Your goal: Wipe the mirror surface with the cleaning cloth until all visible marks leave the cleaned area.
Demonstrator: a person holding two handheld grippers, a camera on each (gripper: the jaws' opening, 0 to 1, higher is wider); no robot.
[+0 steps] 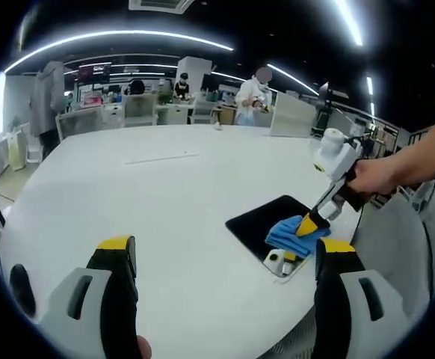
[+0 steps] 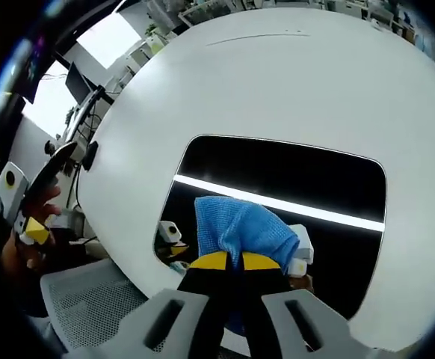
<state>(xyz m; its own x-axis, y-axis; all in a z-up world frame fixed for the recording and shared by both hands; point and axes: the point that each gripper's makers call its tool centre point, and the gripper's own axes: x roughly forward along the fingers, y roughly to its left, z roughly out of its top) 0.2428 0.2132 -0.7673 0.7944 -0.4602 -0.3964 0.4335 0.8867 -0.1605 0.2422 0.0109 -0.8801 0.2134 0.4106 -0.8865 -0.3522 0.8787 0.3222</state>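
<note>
A wide white table (image 1: 173, 202) takes up most of the left gripper view, its rounded edge curving down toward the lower right of the frame. Behind it, along the top, lies an open office: rows of desks and monitors, long ceiling light strips, a person in white (image 1: 253, 96) standing at upper centre, and a grey mesh chair (image 1: 393, 247) at the right edge.

The mirror (image 1: 266, 223) lies flat on the table at lower right of the left gripper view, near the table's edge; it reads as a dark rounded rectangle. In the right gripper view the mirror (image 2: 277, 202) fills the centre, its long axis running left to right across the frame, its surface dark and reflecting one bright ceiling strip as a slanted line.

The blue cleaning cloth (image 2: 241, 228) sits bunched on the mirror's lower edge in the right gripper view, and the right gripper (image 2: 227, 262) has its yellow-tipped jaws pressed together, pinching the cloth. In the left gripper view the same right gripper (image 1: 307, 226) comes down from the right, held by a hand (image 1: 371, 176), with the cleaning cloth (image 1: 292, 233) under its tip on the mirror.

The left gripper (image 1: 221, 254) hovers above bare table at the bottom of the left gripper view, its jaws spread wide apart and holding nothing.
</note>
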